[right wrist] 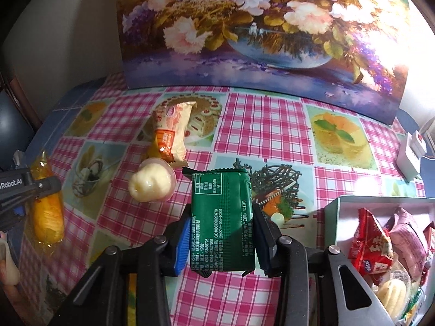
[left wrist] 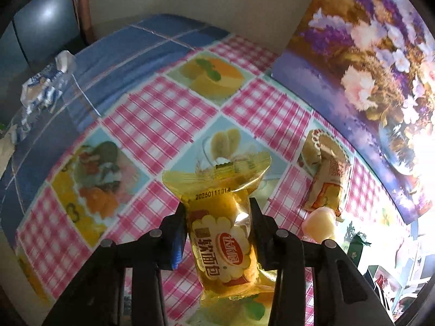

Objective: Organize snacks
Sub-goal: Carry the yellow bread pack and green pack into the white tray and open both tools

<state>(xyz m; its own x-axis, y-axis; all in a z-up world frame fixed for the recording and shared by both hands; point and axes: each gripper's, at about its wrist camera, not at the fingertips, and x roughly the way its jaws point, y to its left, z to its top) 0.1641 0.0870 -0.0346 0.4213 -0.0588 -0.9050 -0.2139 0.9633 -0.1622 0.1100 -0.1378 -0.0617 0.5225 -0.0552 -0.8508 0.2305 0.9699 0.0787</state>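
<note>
My left gripper (left wrist: 217,212) is shut on a yellow soft-bread packet (left wrist: 223,233), held above the table; the right wrist view shows that packet at far left (right wrist: 47,212). My right gripper (right wrist: 221,225) is shut on a green snack packet (right wrist: 221,217). An orange-and-cream packet (right wrist: 170,133) and a pale jelly cup (right wrist: 152,182) lie on the checked tablecloth (right wrist: 258,125) between the grippers; both also show in the left wrist view, the packet (left wrist: 326,174) and the cup (left wrist: 319,224). A white box (right wrist: 337,217) at the right holds several snacks.
A flower painting (right wrist: 258,27) leans against the wall at the table's back. A white power strip (right wrist: 410,154) sits at the far right. A blue-and-white wrapper in a clear container (left wrist: 40,92) stands at the table's left edge.
</note>
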